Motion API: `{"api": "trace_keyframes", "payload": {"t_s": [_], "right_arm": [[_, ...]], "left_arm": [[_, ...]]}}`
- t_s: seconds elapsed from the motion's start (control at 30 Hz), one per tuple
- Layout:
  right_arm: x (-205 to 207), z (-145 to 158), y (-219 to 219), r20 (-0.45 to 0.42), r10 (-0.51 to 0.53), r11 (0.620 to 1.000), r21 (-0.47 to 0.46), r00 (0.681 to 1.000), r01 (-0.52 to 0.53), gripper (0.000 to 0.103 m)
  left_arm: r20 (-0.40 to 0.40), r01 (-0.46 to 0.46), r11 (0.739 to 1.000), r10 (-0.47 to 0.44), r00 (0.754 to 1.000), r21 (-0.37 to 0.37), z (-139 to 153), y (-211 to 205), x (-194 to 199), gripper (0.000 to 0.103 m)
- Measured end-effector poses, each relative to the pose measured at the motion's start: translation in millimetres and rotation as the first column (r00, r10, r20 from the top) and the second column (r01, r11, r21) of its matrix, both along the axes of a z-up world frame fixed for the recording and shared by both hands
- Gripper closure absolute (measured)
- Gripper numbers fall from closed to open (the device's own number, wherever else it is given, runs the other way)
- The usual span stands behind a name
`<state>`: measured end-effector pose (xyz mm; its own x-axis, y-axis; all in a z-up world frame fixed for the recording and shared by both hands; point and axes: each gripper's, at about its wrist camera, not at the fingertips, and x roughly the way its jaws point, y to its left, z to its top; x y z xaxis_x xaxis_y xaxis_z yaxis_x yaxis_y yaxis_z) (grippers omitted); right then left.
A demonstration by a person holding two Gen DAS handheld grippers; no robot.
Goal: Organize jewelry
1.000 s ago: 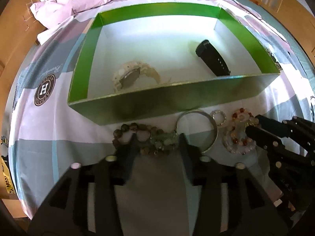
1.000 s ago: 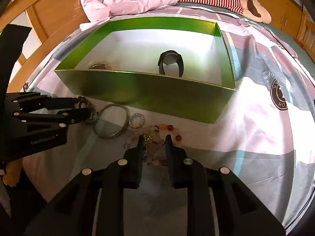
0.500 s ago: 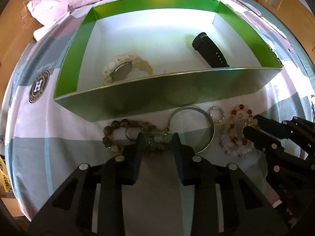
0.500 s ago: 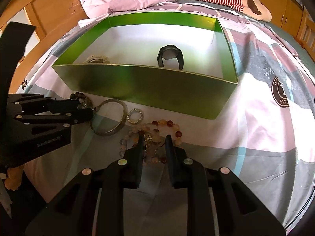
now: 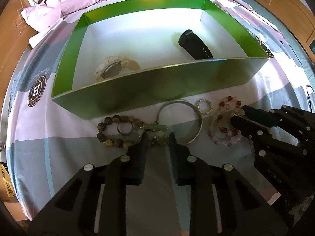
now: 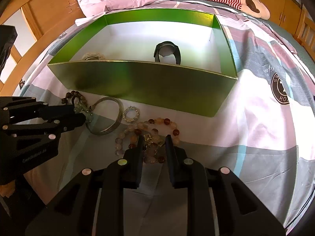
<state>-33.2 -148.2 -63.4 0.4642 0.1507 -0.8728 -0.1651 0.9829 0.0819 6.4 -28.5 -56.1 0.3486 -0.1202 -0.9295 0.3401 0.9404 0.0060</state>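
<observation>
Both grippers have closed in over the last second: the left gripper (image 5: 156,136) has narrowed from a wide spread and now pinches the green bead bracelet (image 5: 157,130) beside the brown bead bracelet (image 5: 113,130) on the bed, while the silver bangle (image 5: 182,122) and small ring (image 5: 204,106) lie loose in front of the green box (image 5: 157,96). Over on the right, the right gripper (image 6: 153,140) sits narrow around the pink and red bead bracelets (image 6: 149,132). Best now, it seems, to lift straight and clear the near wall so no strand snags.
</observation>
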Motion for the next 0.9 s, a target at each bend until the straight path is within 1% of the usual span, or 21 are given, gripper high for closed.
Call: {"api": "trace_keyframes", "payload": {"t_s": [0.2, 0.23, 0.3, 0.33, 0.57, 0.67, 0.73, 0.87, 0.9], "right_arm": [[1.3, -1.4, -1.5, -0.008, -0.005, 1.000, 0.011, 1.000, 0.006, 0.080], [1.4, -2.2, -2.1, -0.013, -0.010, 1.000, 0.016, 1.000, 0.011, 0.080], [2.2, -3.1, -2.5, -0.017, -0.012, 1.000, 0.019, 1.000, 0.012, 0.080], [2.2, -3.2, -2.5, -0.016, -0.011, 1.000, 0.017, 1.000, 0.011, 0.080], [0.4, -1.4, -0.6, 0.000, 0.008, 1.000, 0.007, 1.000, -0.008, 0.080], [-1.5, 1.6, 1.2, 0.020, 0.017, 1.000, 0.002, 1.000, -0.017, 0.080], [-4.0, 4.3, 1.1, 0.033, 0.020, 1.000, 0.006, 0.999, -0.021, 0.080], [-5.8, 10.7, 1.1, 0.062, 0.025, 0.999, 0.025, 0.998, -0.027, 0.080], [-5.8, 11.8, 1.7, 0.065, 0.025, 0.999, 0.027, 0.998, -0.026, 0.080]], "left_arm": [[-0.002, -0.001, 1.000, 0.001, 1.000, 0.005, -0.8, -1.3, -1.2, 0.081], [-0.004, -0.005, 1.000, 0.005, 1.000, 0.005, -1.4, -0.7, -0.4, 0.080], [-0.004, -0.011, 1.000, 0.011, 1.000, 0.005, -2.0, 0.6, 0.6, 0.072], [-0.003, -0.013, 1.000, 0.013, 1.000, 0.008, -2.6, 0.6, 1.0, 0.071], [-0.013, -0.020, 1.000, 0.020, 1.000, 0.015, -6.9, 1.1, 3.0, 0.071], [-0.013, -0.018, 1.000, 0.018, 1.000, 0.011, -7.0, 1.7, 2.9, 0.079], [-0.012, -0.018, 1.000, 0.018, 1.000, 0.009, -7.3, 1.9, 3.0, 0.079], [-0.007, -0.022, 1.000, 0.022, 1.000, -0.002, -4.5, 4.5, 3.8, 0.085], [-0.005, -0.028, 1.000, 0.028, 1.000, -0.008, -2.7, 6.4, 4.5, 0.088]]}}
